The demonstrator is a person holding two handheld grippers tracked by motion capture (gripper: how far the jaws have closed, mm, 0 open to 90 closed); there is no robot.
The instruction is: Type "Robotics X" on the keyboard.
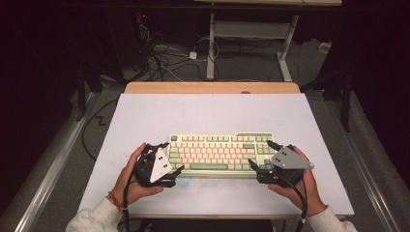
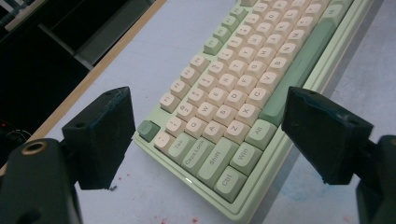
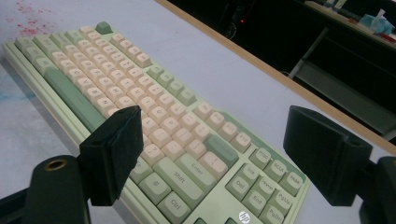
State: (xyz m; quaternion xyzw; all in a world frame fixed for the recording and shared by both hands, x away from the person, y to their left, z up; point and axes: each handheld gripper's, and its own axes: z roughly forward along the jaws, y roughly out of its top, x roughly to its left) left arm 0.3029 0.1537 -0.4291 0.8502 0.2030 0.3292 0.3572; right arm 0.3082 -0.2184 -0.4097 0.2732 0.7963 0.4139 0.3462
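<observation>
A pale green keyboard (image 1: 220, 154) with cream and green keys is seen lying flat on the near half of the white table (image 1: 208, 113), its long side parallel to the near edge. Its left end is flanked by the left gripper (image 1: 175, 157), whose jaws are spread wide around the corner with the Ctrl and Tab keys, apparently without contact. The right end is framed likewise by the wide-open right gripper (image 1: 261, 154), held in the person's right hand (image 1: 300, 186).
</observation>
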